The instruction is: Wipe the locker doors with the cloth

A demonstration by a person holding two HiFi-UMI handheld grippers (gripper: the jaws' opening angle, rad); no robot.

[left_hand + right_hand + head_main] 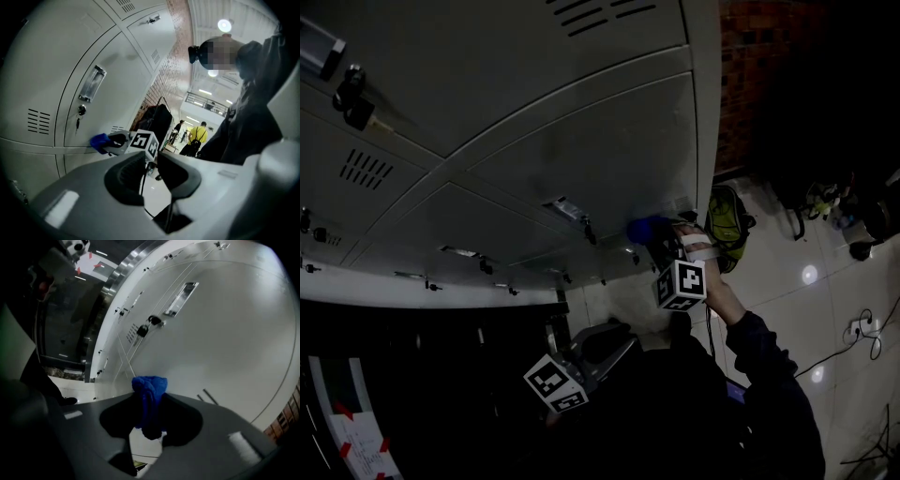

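1. The bank of grey locker doors (609, 150) ends at a vertical edge on the right of the head view. A dark brick wall (750, 75) stands beside that edge.
2. Open room lies on that side, where pale tiled floor (787, 281) spreads out beside the lockers. It carries a yellow-green backpack (727, 220) near the foot of the lockers and loose cables (853, 333) further out.
3. The doors sit in stacked rows divided by seams. Each one that shows clearly has a recessed handle and a lock. The rows run off into the dark, so I cannot give a sure count.
4. There is one blue cloth (149, 390) and there are two hand-held grippers.
5. The right hand-held gripper (149, 413) is clenched on the cloth. The cloth is bunched between its two jaws and bulges out past their tips.
6. In the left gripper view, the cloth meets a door face just above a horizontal seam. It sits below that door's handle and lock and near the right edge of the bank.
7. The left hand-held gripper (150, 171) is low and well back from the lockers. Its jaws stand a narrow way apart with nothing between them, and they touch nothing.
8. In the left gripper view, a person in a yellow top (198, 136) stands far off down a lit hall.
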